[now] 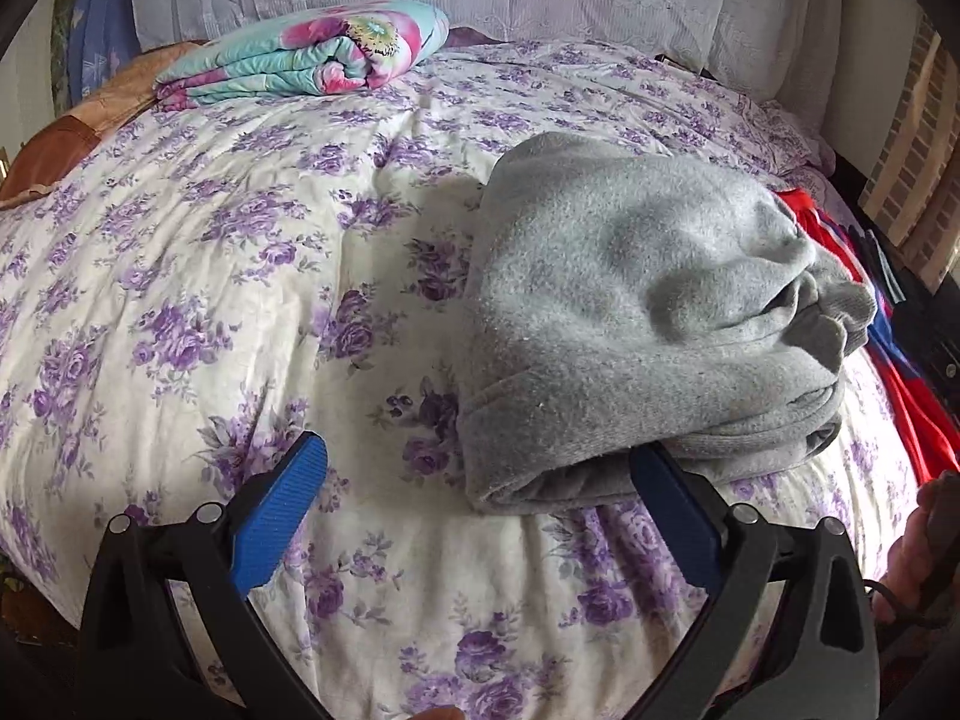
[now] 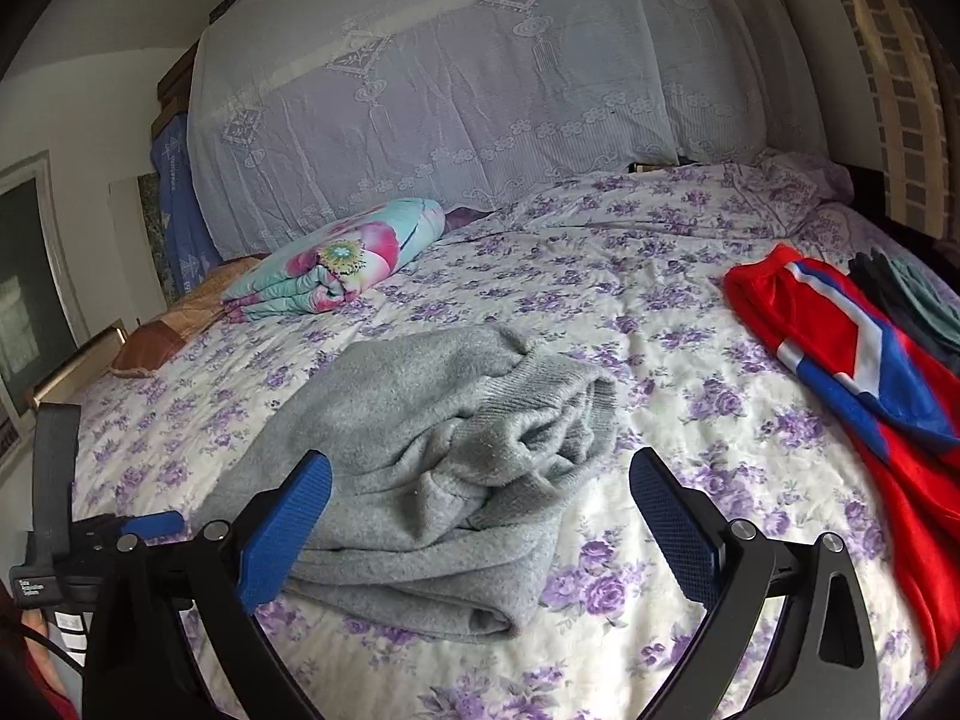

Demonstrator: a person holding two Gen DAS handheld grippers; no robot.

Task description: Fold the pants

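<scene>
Grey fleece pants lie folded in a thick bundle on the purple-flowered bedspread. In the right wrist view the same pants lie just beyond the fingers, ribbed cuffs bunched on top. My left gripper is open, blue pads spread wide, its right pad at the bundle's near edge and nothing between the pads. My right gripper is open too, hovering over the near end of the pants without gripping them. The left gripper's blue tip shows at lower left.
A folded floral quilt lies at the back left. A red-and-blue garment and dark clothes lie on the bed's right side. A lace-covered headboard stands behind. A brick wall is at the right.
</scene>
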